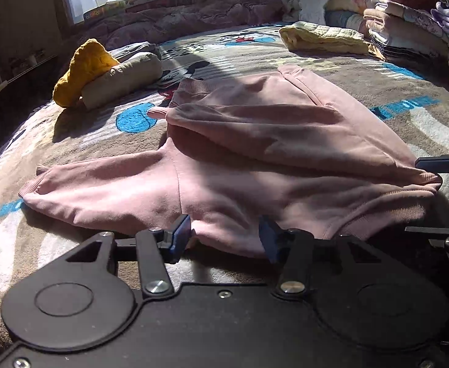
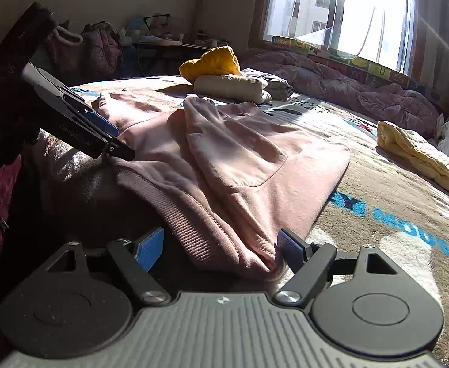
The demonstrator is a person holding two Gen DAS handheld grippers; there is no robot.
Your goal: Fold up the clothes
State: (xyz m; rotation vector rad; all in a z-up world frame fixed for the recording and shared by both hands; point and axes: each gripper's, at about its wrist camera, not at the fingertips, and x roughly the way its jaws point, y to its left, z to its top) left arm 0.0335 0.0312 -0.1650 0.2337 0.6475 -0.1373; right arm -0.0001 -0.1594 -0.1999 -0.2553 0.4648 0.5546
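Note:
A pink hoodie (image 1: 255, 141) lies partly folded on the bed, its hood laid over the body and one sleeve (image 1: 101, 187) stretched out to the left. My left gripper (image 1: 224, 239) is open and straddles the hoodie's near edge, with fabric bulging between its blue pads. In the right wrist view this left gripper (image 2: 117, 150) rests low on the hoodie (image 2: 239, 153) at the left. My right gripper (image 2: 221, 250) is open around the ribbed hem corner (image 2: 193, 230). From the left wrist view, the right gripper (image 1: 432, 197) shows at the right edge by that corner.
A cartoon-print blanket (image 1: 393, 98) covers the bed. Folded beige and mustard clothes (image 1: 108, 73) lie at the far left, a yellow cloth (image 1: 319, 38) and stacked laundry (image 1: 408, 30) at the far right. A purple quilt (image 2: 362, 86) lies under the window. A dark red sleeve (image 2: 0, 116) shows at the left.

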